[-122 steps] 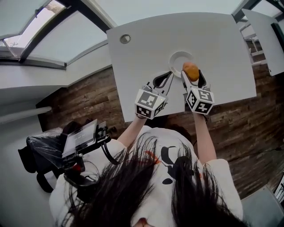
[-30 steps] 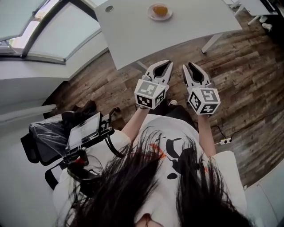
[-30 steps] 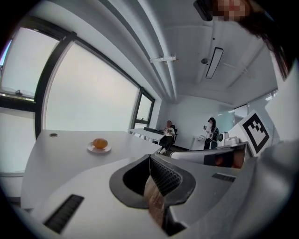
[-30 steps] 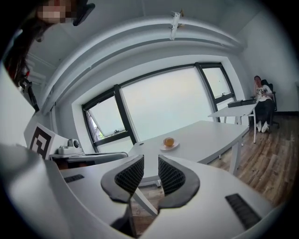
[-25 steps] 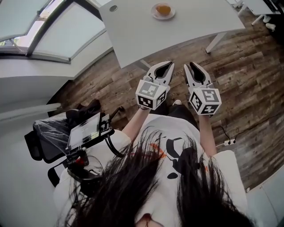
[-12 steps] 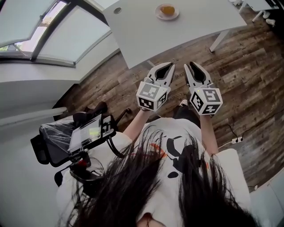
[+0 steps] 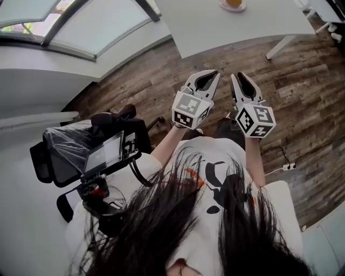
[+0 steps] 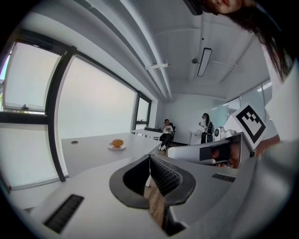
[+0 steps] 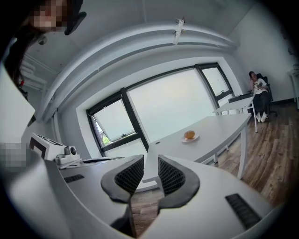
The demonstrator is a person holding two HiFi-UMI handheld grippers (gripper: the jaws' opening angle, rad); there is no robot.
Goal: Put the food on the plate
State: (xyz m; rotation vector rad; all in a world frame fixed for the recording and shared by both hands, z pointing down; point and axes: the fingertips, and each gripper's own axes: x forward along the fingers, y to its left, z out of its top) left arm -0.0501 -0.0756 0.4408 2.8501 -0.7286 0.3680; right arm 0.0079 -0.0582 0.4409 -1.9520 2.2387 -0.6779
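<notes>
Head view: the left hand-held gripper (image 7: 213,73) and the right hand-held gripper (image 7: 236,75) are held side by side in front of the person's chest, over the wooden floor (image 7: 302,81). The forearms are raised, and both grippers are clenched and empty. The food (image 7: 233,2) sits on the plate (image 7: 223,6) on the table (image 7: 232,27), well apart from both.

Left gripper view: the left hand-held gripper (image 8: 149,158) has its jaw tips meeting, with nothing held. The orange food (image 8: 117,143) rests on the plate (image 8: 122,147) far ahead on the table (image 8: 88,151).

Right gripper view: the right hand-held gripper (image 9: 150,161) is closed, with only a narrow empty slot between its pads. The food (image 9: 189,135) lies on the plate (image 9: 196,137) on the table (image 9: 215,128), well ahead.
</notes>
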